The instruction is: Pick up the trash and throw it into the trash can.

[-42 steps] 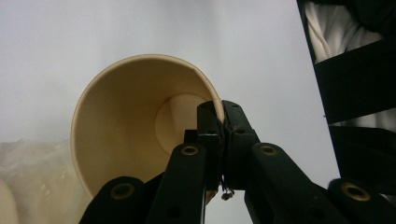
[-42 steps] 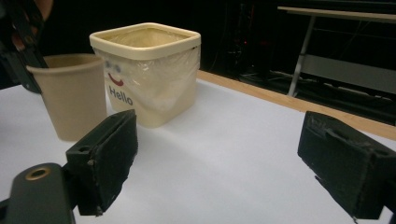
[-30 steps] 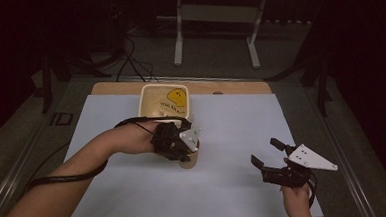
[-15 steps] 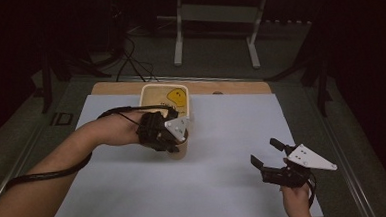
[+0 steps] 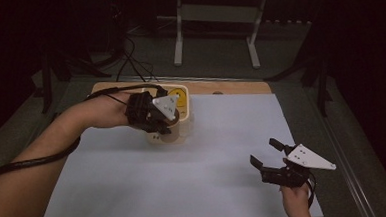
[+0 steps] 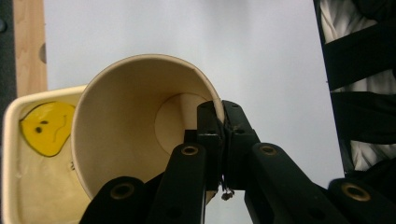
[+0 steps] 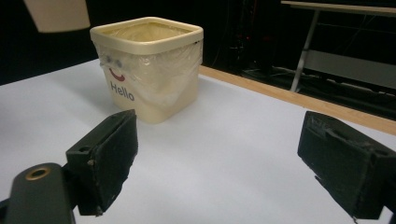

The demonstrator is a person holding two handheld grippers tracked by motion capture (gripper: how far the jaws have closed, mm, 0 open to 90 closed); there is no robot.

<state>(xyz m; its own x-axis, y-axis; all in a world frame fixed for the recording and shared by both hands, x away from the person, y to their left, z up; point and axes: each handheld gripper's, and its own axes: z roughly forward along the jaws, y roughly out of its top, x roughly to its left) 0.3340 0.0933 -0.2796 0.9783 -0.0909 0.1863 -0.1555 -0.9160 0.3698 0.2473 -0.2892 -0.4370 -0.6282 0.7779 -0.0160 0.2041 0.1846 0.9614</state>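
Observation:
A tan paper cup (image 6: 126, 126) hangs tilted in the air, its open mouth facing the left gripper view. My left gripper (image 6: 222, 116) is shut on the cup's rim, one jaw inside and one outside. In the high view that gripper (image 5: 163, 124) hovers over the near left side of a cream square bin (image 5: 185, 96) with a clear liner and a yellow face sticker. The bin (image 7: 149, 70) reads "Hello" in the right gripper view, with the cup's base (image 7: 58, 14) above its left. My right gripper (image 5: 266, 155) rests open near the table's front right, nothing between its jaws (image 7: 219, 158).
A white sheet (image 5: 222, 137) covers the table, with a wooden strip (image 5: 230, 86) along its far edge. Behind the table stand a metal frame (image 5: 216, 12) and cables on a dark floor. A cable trails from my left hand off the left side.
My left hand has lifted the cup and carried it left and away, from in front of the bin to above its near left side. The right gripper has stayed still.

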